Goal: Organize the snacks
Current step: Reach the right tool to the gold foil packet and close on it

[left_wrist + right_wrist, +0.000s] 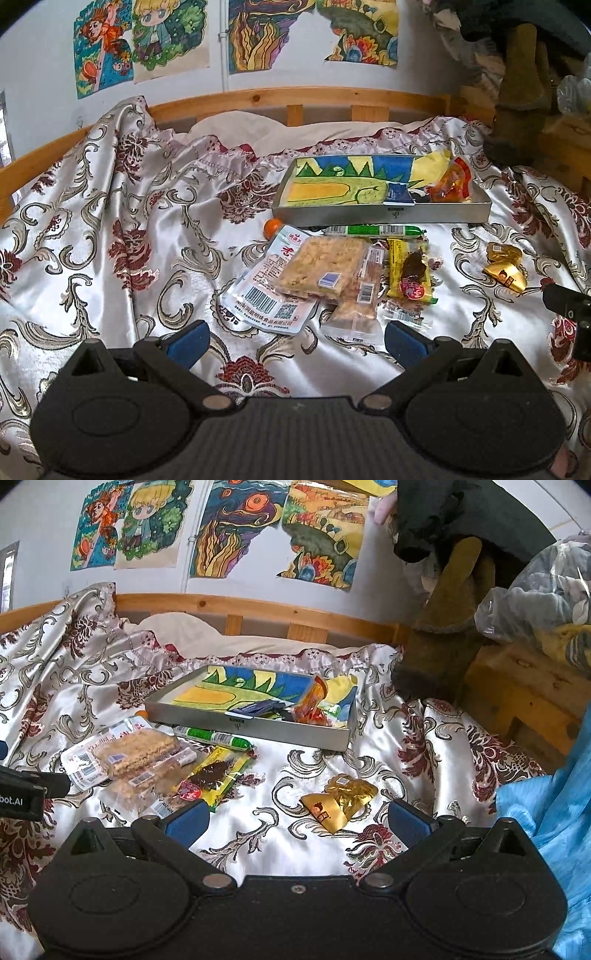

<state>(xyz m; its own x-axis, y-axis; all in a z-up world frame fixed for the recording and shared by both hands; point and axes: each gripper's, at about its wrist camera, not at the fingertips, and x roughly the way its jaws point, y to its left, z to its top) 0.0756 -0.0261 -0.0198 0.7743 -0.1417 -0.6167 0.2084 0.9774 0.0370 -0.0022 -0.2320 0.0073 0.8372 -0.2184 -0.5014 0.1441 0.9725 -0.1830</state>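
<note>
- Lying on a glossy satin bedspread, the loose snacks are gathered just before a shallow grey metal tray.
- An orange round sweet is clear only in the left view; crumpled blue cloth only in the right.
- Gold foil packets lie between the right gripper fingers, untouched.
- Both the left gripper and right are spread apart, empty.
- "bot.AI" is read at the right view's edge.

Glossy satin bedspread, matt metal tray
</note>
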